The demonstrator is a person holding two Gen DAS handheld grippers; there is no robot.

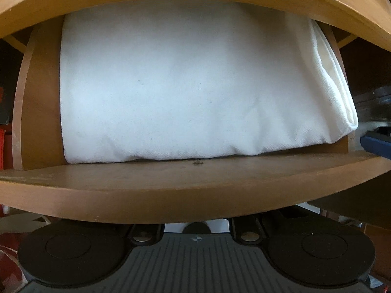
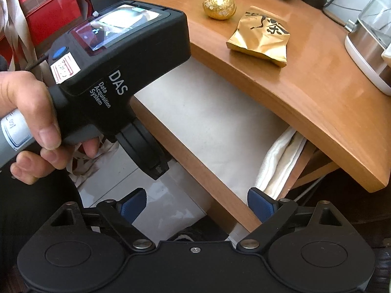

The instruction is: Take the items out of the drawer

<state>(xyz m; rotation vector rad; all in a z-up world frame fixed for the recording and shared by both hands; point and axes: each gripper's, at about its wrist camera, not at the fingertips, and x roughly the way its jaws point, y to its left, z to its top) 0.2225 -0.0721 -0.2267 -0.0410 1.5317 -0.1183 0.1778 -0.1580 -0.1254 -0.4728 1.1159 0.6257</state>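
one folded white cloth (image 1: 171, 85), one drawer (image 2: 195, 161), one gold packet (image 2: 261, 36), one gold ball (image 2: 219, 5).

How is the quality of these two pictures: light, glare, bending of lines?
Left wrist view: the drawer front bows from the fisheye, the cloth is evenly lit, the right edge blurs. Right wrist view: sharp, with glare on the screen and desk.
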